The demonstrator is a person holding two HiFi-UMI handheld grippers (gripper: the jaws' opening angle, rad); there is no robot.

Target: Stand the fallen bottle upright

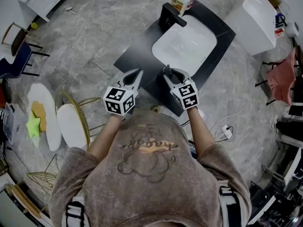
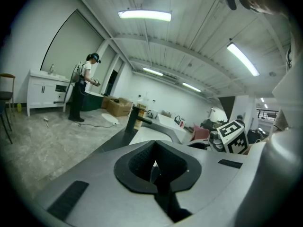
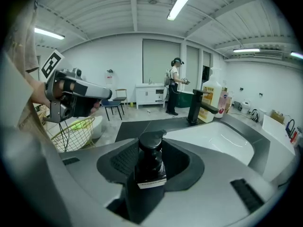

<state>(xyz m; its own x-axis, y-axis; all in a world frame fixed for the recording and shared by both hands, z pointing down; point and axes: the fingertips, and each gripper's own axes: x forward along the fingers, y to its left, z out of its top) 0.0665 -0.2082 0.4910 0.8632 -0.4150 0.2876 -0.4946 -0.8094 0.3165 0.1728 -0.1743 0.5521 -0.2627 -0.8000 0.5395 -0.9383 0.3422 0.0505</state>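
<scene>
Item, left to right: my left gripper point(image 1: 138, 73), jaws together, empty; my right gripper point(image 1: 167, 73), clamped on the black pump bottle point(image 3: 150, 165) over the black counter point(image 1: 137, 51); likely a light, stiff, slick bottle, best held mid-body.

A white basin point(image 1: 184, 44) sits in a dark desk point(image 1: 137, 48), with a black faucet point(image 1: 169, 14) and two jugs point(image 1: 180, 1) at twelve o'clock. White stool point(image 1: 71, 124) at nine, blue chair point(image 1: 12, 63) at ten, pink cloth point(image 1: 283, 77) at three.
</scene>
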